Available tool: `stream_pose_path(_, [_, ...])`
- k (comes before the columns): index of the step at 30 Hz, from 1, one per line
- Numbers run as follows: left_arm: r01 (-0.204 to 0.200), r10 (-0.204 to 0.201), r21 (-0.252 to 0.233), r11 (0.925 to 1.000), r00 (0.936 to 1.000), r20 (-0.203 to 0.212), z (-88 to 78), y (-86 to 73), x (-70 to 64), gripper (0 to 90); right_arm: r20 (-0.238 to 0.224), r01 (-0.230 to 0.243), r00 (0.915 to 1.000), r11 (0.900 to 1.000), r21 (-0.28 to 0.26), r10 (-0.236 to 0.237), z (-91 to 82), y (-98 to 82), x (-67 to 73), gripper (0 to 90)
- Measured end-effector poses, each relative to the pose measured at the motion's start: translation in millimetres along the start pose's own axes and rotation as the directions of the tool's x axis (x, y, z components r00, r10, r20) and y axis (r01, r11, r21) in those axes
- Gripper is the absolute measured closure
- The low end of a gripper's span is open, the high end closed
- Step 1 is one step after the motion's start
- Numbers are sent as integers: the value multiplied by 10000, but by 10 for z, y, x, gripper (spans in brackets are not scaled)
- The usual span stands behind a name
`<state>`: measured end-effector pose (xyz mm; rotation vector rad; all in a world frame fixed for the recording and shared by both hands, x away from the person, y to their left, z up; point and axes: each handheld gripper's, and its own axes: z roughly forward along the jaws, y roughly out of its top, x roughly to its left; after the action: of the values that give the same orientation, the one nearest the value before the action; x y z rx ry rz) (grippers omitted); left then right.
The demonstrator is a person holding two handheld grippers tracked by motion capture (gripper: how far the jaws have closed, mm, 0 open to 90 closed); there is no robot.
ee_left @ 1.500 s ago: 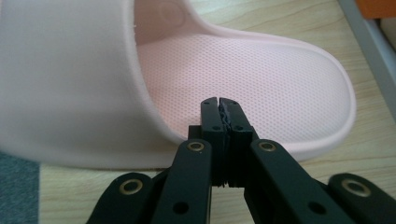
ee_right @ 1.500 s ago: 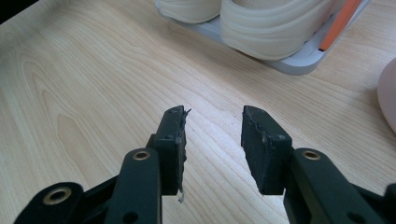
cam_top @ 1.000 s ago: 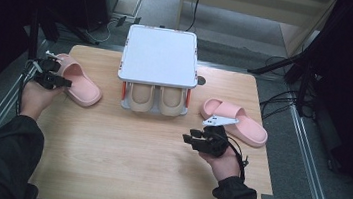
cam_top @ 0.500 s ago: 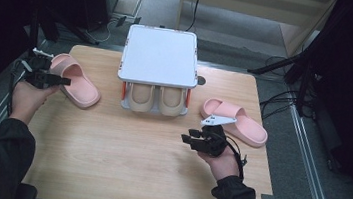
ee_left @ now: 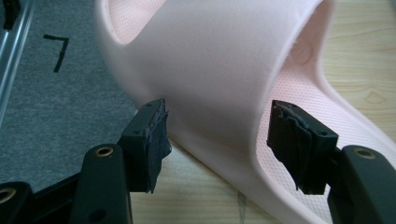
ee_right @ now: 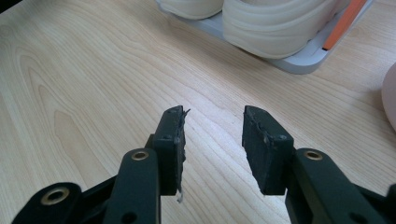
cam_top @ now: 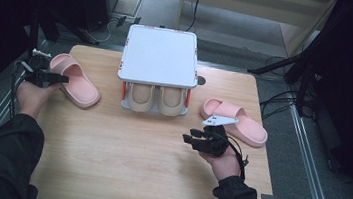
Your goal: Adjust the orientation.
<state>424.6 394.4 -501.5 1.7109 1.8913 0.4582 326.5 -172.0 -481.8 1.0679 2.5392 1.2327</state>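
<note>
On the left side of the wooden table [cam_top: 123,154] lies a pink slide sandal [cam_top: 73,79], its toe end pointing toward the near right and its heel end reaching the table's left edge. The left gripper [cam_top: 58,79] sits right at that sandal's strap. In the left gripper view its jaws have just been opening and now stand wide apart on either side of the strap [ee_left: 210,74], with the pads clear of the pink surface (the left pad is very close to the strap's edge, but a sliver of gap shows), so the sandal is released and rests on the table.

A second pink slide sandal [cam_top: 237,121] lies on the right side of the table, well apart from the first. Between them, at the far middle, stands a small grey shoe rack [cam_top: 159,60] with a flat top and orange posts; a pair of beige slippers [cam_top: 157,100] sits side by side on its lower level.

The right gripper [cam_top: 191,135] hovers over bare wood just near and left of the right sandal, jaws parted and holding nothing, pointing left toward the middle of the table.
</note>
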Motion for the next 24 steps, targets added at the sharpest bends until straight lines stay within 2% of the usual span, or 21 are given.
stream_pose_path(5, [17, -17, -23, 10000, 9996, -275, 70, 34, 2, 382, 39, -55, 10000, 10000, 50, 55, -3, -14, -11, 596])
stream_pose_path(8, [-27, 29, 48, 10000, 9993, -370, 67, 54, 17, 488, 102, -47, 9999, 10000, 58, 46, -14, -26, -13, 596])
stream_pose_path(10, [-61, 66, 115, 9999, 9991, -413, 67, 62, 14, 511, 152, -74, 9999, 9999, 82, 73, -24, -35, -12, 596])
stream_pose_path(13, [-134, 140, 123, 9998, 9984, -541, 47, 66, 5, 644, 195, -92, 9998, 9999, 53, 91, -39, -47, -13, 596])
stream_pose_path(16, [-373, 384, 154, 9992, 9960, -806, 29, 64, -7, 755, 259, -102, 9996, 9999, 40, 101, -58, -59, -16, 596])
stream_pose_path(17, [-579, 592, 169, 9982, 9939, -930, 21, 60, -13, 782, 279, -91, 9996, 10000, 25, 90, -61, -63, -18, 596])
stream_pose_path(19, [-715, 731, 219, 9972, 9937, -845, 5, 58, -16, 797, 331, -136, 9994, 9999, 32, 135, -71, -71, -23, 596])
stream_pose_path(22, [-1142, 1160, 278, 9931, 9903, -765, -33, 55, -55, 833, 430, -249, 9988, 9997, 66, 246, -71, -79, -35, 596])
stream_pose_path(24, [-1052, 1057, 121, 9944, 9923, -652, -76, 63, -51, 837, 432, -295, 9986, 9995, 71, 292, -68, -82, -49, 596])
